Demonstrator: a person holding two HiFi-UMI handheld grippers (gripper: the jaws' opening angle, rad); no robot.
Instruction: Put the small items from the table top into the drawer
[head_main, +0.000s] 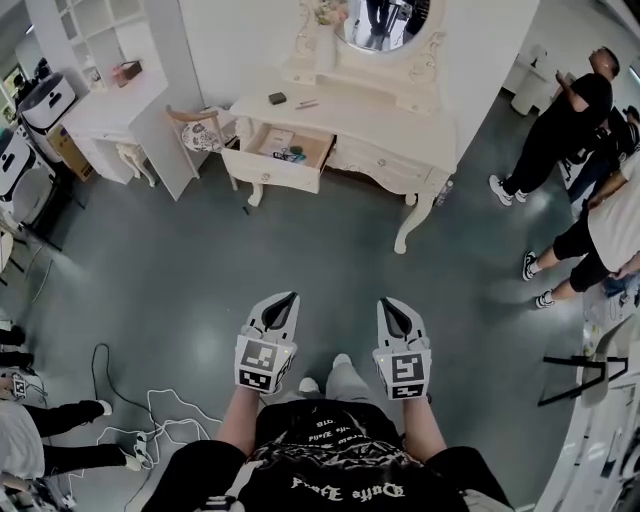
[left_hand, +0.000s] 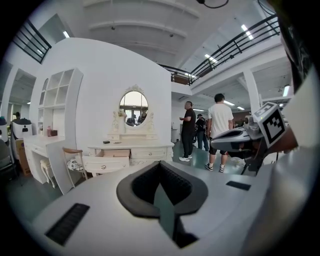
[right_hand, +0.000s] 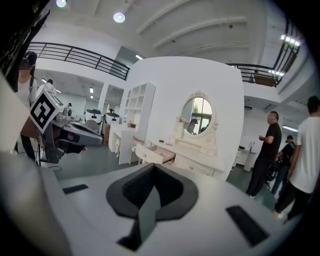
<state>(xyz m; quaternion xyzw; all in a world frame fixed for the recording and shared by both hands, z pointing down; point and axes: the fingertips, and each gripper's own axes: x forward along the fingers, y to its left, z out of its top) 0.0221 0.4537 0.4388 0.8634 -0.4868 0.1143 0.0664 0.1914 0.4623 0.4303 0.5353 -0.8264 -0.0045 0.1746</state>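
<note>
Grey-green floor (head_main: 200, 270) of open hall underfoot. Left gripper (head_main: 287, 299) clenched, jaws together, nothing between. Right gripper (head_main: 389, 303) likewise clenched, empty. Both held low, side by side, well apart from white dressing table (head_main: 380, 118) ahead. Drawer (head_main: 270, 172) pulled out, few objects inside. Small items on table top: dark box (head_main: 277, 98), pinkish stick (head_main: 307, 104) just beside it. Oval mirror (head_main: 385, 25) above. Bystanders (head_main: 565, 120) at right.

Grey-green floor (head_main: 180, 270) — white wall (left_hand: 100, 85)
</note>
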